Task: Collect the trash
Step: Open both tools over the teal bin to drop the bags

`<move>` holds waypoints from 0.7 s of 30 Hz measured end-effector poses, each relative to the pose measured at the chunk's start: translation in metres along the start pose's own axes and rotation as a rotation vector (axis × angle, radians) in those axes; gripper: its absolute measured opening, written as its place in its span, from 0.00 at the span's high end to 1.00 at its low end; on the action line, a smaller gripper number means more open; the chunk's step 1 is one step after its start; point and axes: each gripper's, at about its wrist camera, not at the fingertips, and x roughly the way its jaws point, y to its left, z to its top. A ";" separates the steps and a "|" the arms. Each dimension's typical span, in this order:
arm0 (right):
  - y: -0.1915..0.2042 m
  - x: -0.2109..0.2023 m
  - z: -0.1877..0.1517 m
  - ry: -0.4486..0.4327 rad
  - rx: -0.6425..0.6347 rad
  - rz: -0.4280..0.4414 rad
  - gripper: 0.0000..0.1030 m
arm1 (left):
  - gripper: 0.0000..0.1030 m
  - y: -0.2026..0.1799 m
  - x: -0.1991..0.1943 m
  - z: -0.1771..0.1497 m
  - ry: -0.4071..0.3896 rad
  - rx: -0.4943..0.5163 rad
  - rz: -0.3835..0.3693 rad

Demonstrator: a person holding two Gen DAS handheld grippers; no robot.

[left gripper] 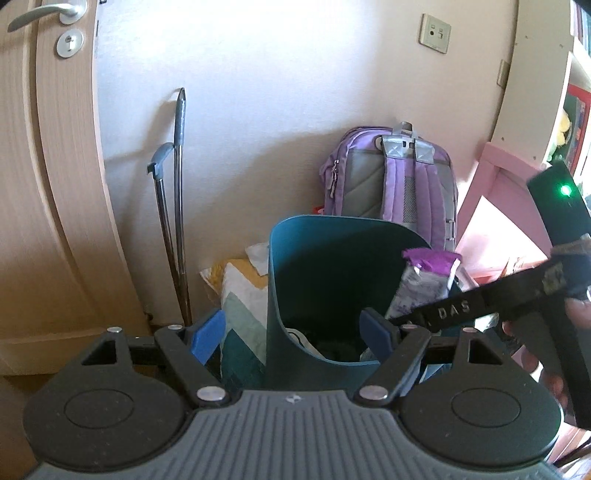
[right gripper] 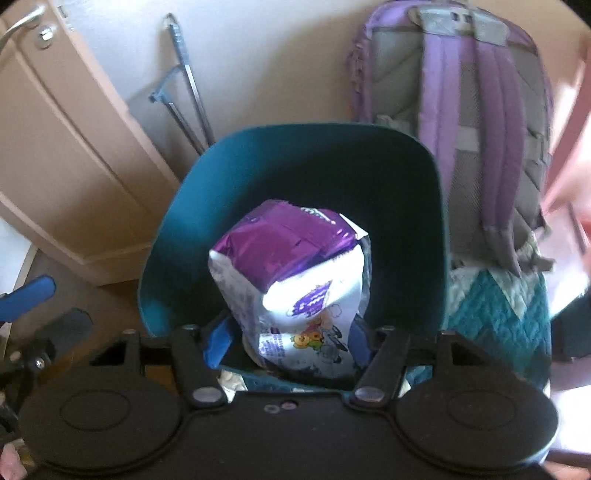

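Right gripper (right gripper: pixel 290 343), bottom centre of the right wrist view, has its blue pads closed partway on the lower end of one crumpled purple-and-white foil snack bag (right gripper: pixel 295 280); the bag stands up between the fingers, directly over the mouth of one tall dark teal plastic waste bin (right gripper: pixel 436 206). In the left wrist view the same bag (left gripper: pixel 424 284) sits at centre right, above the bin's right rim (left gripper: pixel 280 258).

Left gripper (left gripper: pixel 295 328), bottom centre of that view, is wide open and holds nothing; its blue pads (left gripper: pixel 208 334) straddle the bin's near wall, one outside left, one over the opening.

Risks, judged:
- The bag is light and puffy, so on release it could catch on the rim or on a pad and tip out to the floor rather than drop in.
- The grip is low on the bag, so the top may flop and snag the right wall.
- The bin looks tilted toward the cameras; the left gripper or the right tool's bar nudging its near wall could tip it over.
- Some trash is already visible at the bin's bottom, so the bag may sit high.

Counts, near to far:
- Grippers: two.
- Snack bag: one.
- Bin: one.
- Chevron quilted cloth in teal, white and yellow (left gripper: pixel 240 295), beside and behind the bin: one.
- Lilac-and-grey backpack (left gripper: pixel 391 177) against the wall: one.
- Metal poles with grey handles (left gripper: pixel 173 206) leaning on the wall: two.
- Beige wooden door (left gripper: pixel 44 166), upper left: one.
- Wall plate (left gripper: pixel 435 33), upper right: one.
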 end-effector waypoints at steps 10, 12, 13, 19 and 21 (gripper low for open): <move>0.002 -0.016 0.036 -0.041 0.014 0.017 0.34 | 0.22 0.009 0.012 -0.006 -0.014 -0.009 -0.038; 0.000 -0.013 0.038 -0.032 0.047 0.014 0.34 | 0.22 0.010 0.017 -0.009 -0.017 0.006 -0.040; -0.001 -0.011 0.039 -0.013 0.048 -0.012 0.34 | 0.22 0.009 0.019 -0.010 -0.019 0.017 -0.033; -0.003 -0.002 0.037 -0.016 0.096 0.015 0.34 | 0.22 -0.002 0.032 -0.018 -0.019 0.074 -0.018; -0.006 -0.001 0.035 -0.032 0.122 0.029 0.34 | 0.22 -0.006 0.033 -0.020 -0.023 0.083 -0.029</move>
